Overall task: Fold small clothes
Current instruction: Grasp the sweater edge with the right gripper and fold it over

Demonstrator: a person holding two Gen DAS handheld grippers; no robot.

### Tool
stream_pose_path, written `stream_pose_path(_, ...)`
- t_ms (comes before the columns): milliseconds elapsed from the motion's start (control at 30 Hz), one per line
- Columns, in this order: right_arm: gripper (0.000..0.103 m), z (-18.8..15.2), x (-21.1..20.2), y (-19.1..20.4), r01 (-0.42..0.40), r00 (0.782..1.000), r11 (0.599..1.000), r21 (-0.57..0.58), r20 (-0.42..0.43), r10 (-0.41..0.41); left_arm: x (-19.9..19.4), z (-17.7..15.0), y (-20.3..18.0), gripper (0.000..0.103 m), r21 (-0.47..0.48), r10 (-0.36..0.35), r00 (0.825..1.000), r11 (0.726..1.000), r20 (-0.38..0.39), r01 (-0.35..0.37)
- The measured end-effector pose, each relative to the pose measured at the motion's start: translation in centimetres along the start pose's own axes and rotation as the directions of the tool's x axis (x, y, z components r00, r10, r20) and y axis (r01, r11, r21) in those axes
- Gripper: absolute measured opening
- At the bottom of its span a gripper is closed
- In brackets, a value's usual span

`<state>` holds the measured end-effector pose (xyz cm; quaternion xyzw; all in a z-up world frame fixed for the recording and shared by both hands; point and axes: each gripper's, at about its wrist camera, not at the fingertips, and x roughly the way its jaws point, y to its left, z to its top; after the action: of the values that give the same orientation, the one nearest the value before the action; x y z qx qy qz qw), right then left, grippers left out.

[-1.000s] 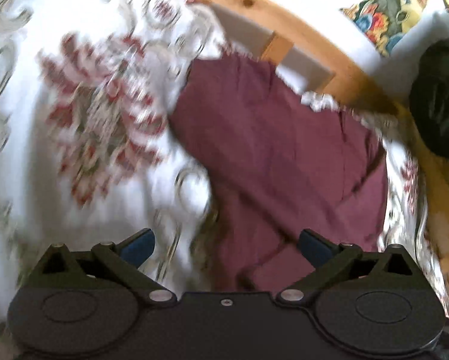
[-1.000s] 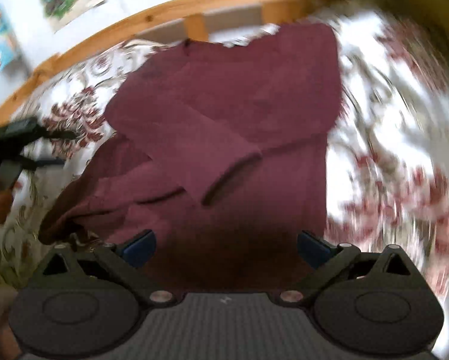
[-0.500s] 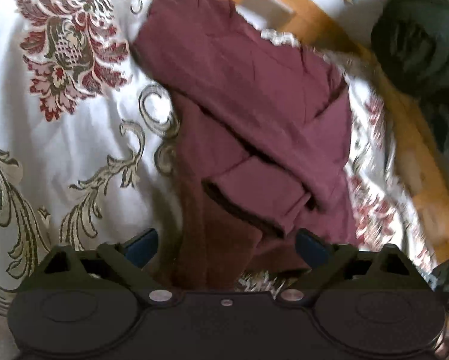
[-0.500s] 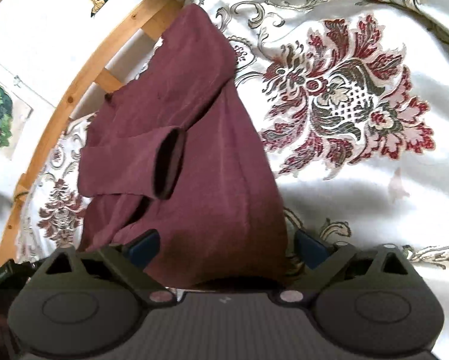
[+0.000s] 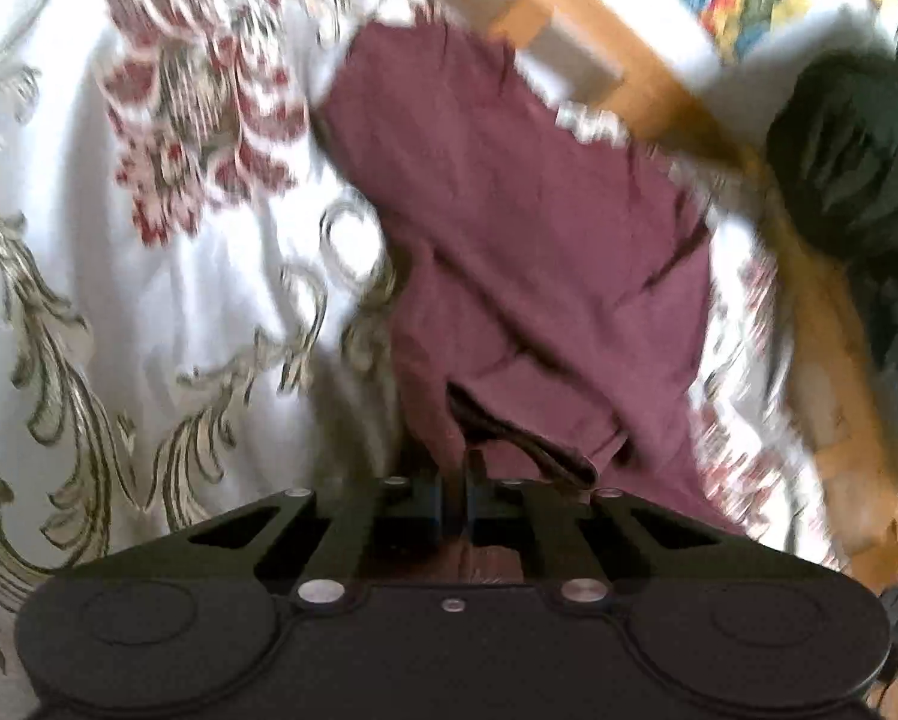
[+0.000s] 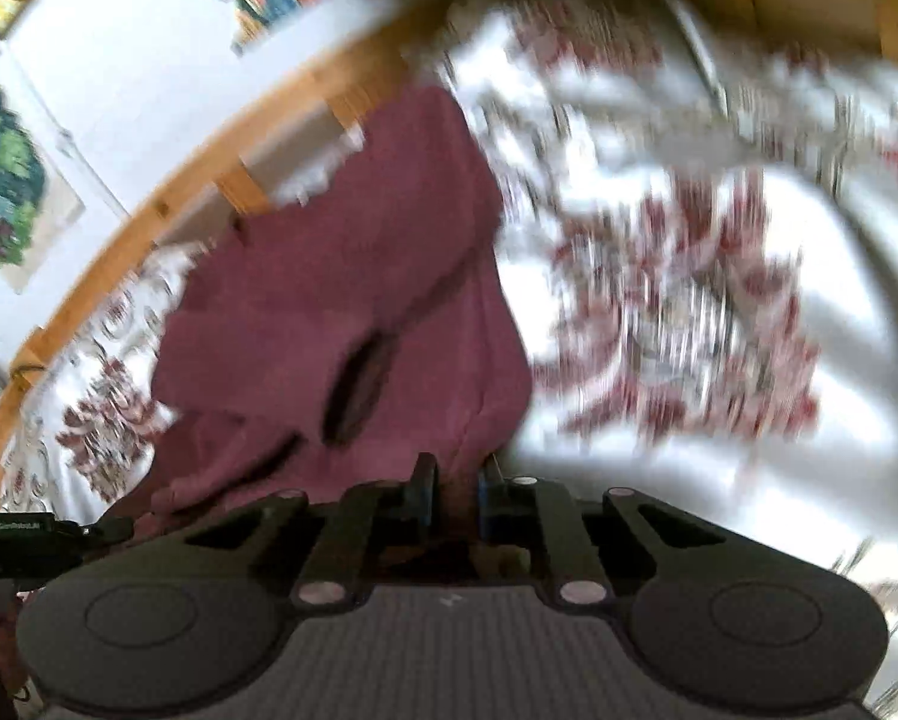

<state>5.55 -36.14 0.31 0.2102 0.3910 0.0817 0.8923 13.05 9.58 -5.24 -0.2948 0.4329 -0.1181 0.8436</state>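
Left wrist view: left tool (image 5: 465,489) clenched on the near hem of the maroon shirt (image 5: 526,222), sleeve cuff just beyond the tips. Right tool (image 6: 453,495) also pinched shut on the shirt's (image 6: 341,300) near edge. Shirt lies on the floral bedspread (image 5: 167,276), far end against the wooden bed rail (image 5: 658,102); both frames blurred.

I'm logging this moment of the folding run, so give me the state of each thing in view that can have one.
maroon top: lying on the bedspread, sleeves folded in over the body, near hem pinched by both grippers.
left gripper: shut on the maroon top's near edge.
right gripper: shut on the maroon top's near edge.
bedspread: spread out under the top.
dark garment: bunched up beyond the wooden rail.
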Motion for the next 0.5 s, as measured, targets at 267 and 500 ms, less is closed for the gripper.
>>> stream_pose_path(267,0.013,3.1,-3.9,-0.4,0.066,0.992,0.996,-0.052,0.113,-0.060,-2.1,0.5,0.9,0.005,-0.098,-0.022,1.000,0.995,0.004,0.023)
stream_pose_path(500,0.014,0.4,-0.6,-2.1,0.130,0.991,0.991,-0.034,-0.034,-0.131,0.5,-0.5,1.8,0.006,-0.062,0.095,0.989,0.993,-0.109,-0.103)
